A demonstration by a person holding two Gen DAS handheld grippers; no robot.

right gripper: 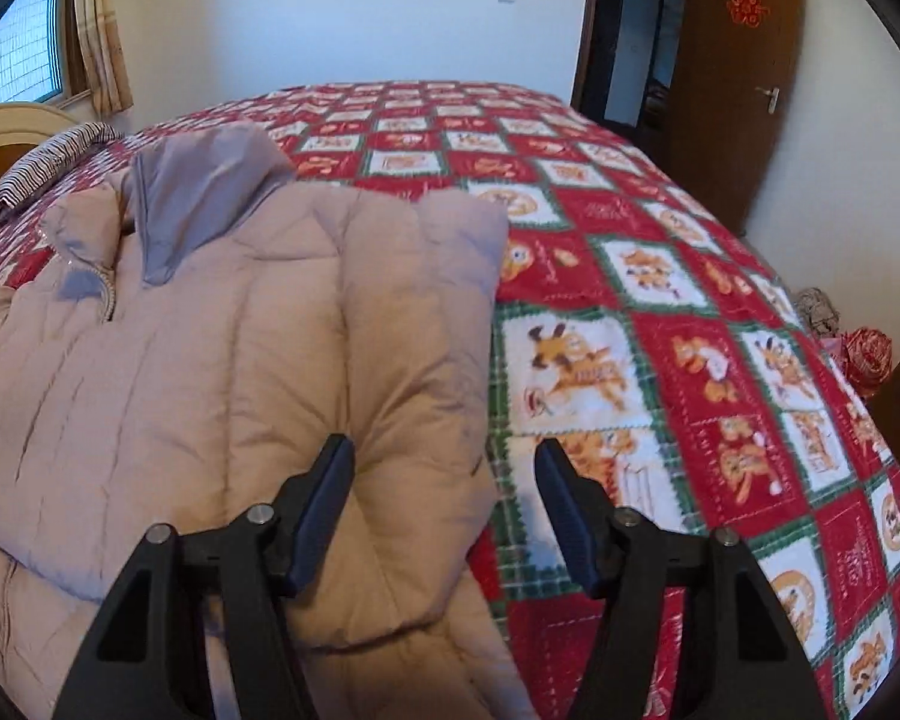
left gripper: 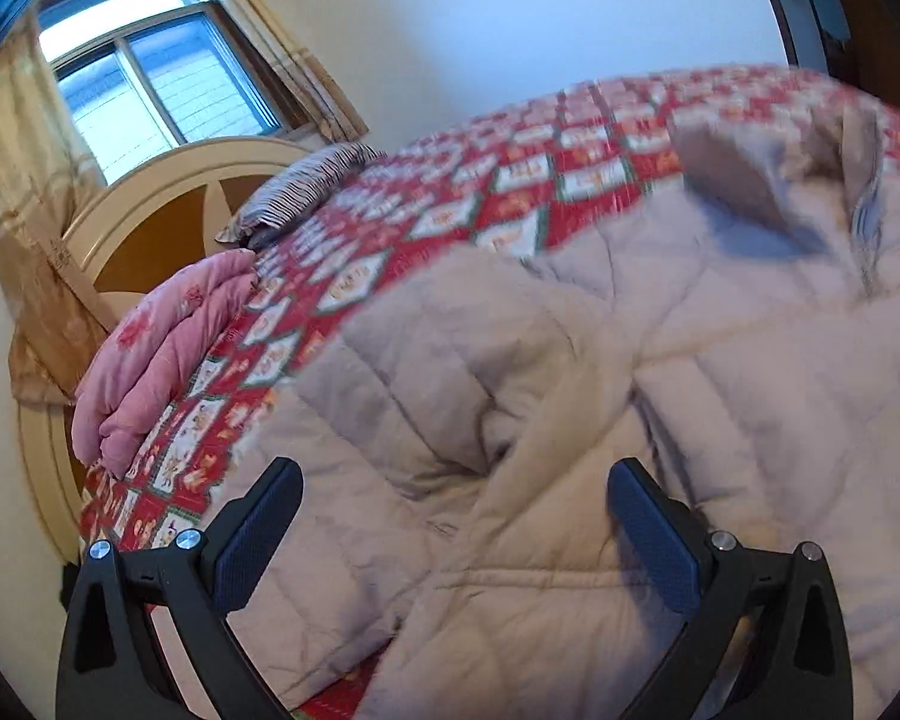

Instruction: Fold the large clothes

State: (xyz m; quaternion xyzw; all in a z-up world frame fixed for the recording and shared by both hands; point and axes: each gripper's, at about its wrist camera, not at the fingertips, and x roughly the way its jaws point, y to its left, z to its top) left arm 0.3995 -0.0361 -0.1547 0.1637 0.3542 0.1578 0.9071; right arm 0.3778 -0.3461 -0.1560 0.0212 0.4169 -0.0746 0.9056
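Beige jacket (right gripper: 228,324) fills left of frame on red quilt (right gripper: 660,324). Left gripper (left gripper: 455,510) jaws wide, empty; right gripper (right gripper: 444,480) jaws apart over jacket edge, holding nothing.

Red paper double-happiness sign (right gripper: 748,2) pasted high on the brown door (right gripper: 744,138), the one mark legible as a character. Small lettering inside the red squares of the bedspread (right gripper: 660,312), too tiny and blurred to make out. Nothing else readable.
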